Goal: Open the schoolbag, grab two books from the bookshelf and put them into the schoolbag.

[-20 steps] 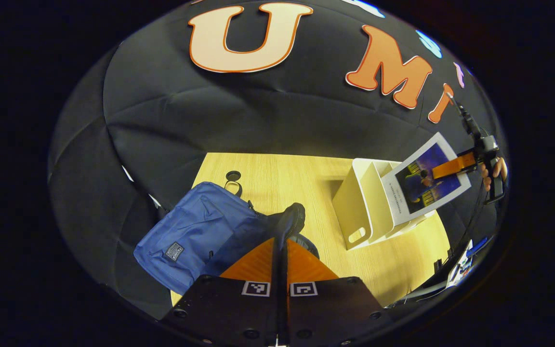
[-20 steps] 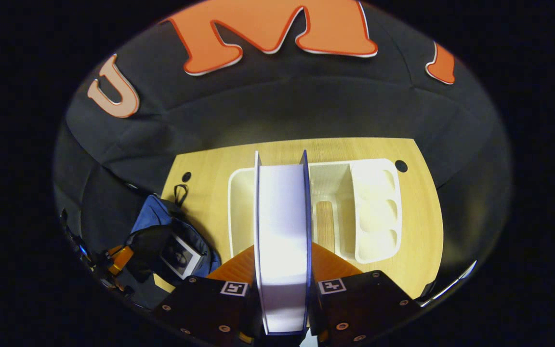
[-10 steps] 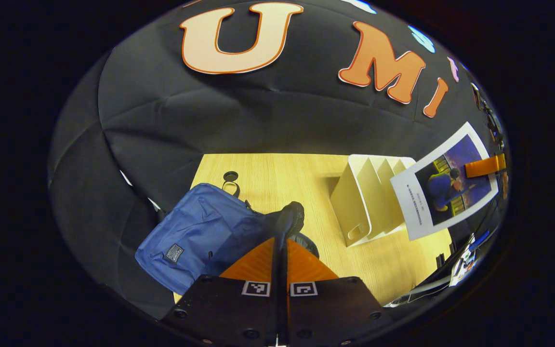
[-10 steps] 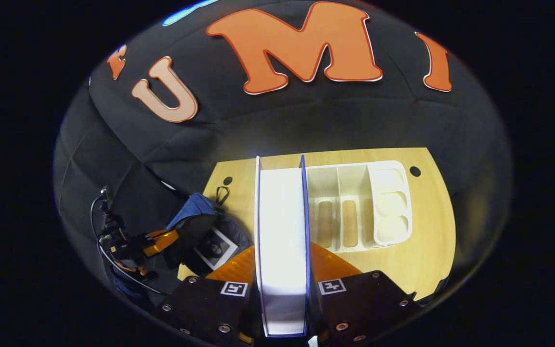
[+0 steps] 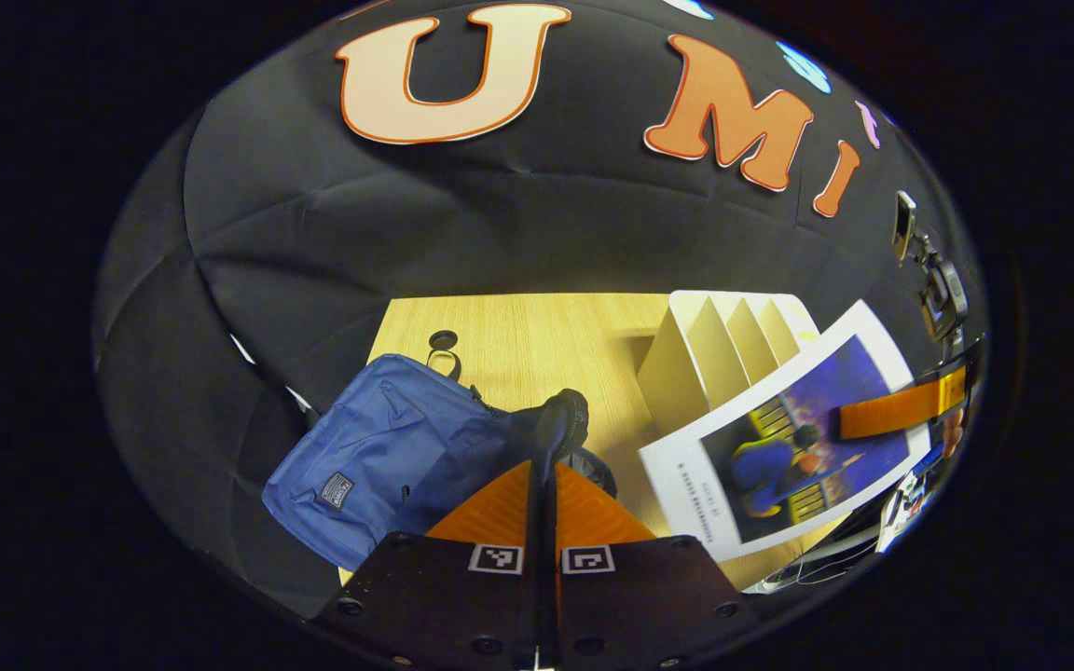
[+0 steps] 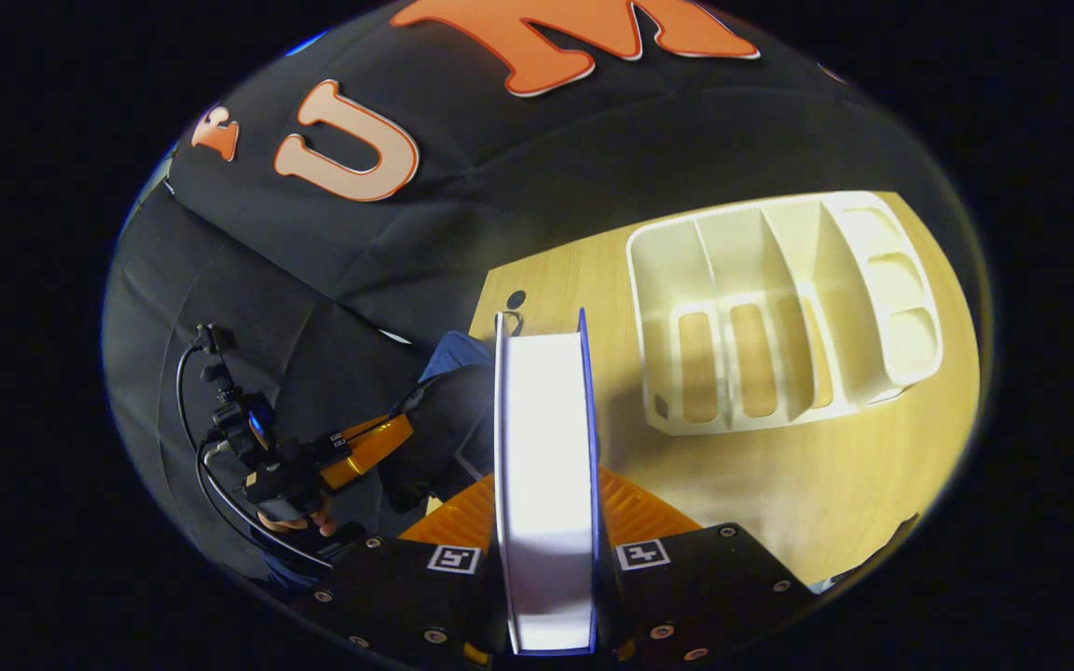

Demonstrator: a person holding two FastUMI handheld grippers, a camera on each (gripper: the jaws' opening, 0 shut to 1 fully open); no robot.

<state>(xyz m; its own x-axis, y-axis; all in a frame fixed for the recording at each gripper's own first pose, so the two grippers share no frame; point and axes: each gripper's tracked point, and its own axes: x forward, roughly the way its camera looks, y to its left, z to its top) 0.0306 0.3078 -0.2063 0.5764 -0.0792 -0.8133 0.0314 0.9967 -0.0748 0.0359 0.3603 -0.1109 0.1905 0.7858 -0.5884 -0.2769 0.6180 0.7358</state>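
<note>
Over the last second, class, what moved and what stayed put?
The right gripper, jaws clamped on the white-paged, blue-covered book, carried it away from the cream plastic bookshelf and down toward the blue fabric schoolbag. The left gripper kept its grip on the bag's dark opening flap; bag and shelf stayed put on the wooden table.

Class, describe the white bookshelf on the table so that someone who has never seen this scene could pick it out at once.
Start at the light wooden table in front of the black cloth wall. The white bookshelf stands on it, away from the blue schoolbag. It is the one rigid white thing there, split by upright dividers into open slots.
</note>
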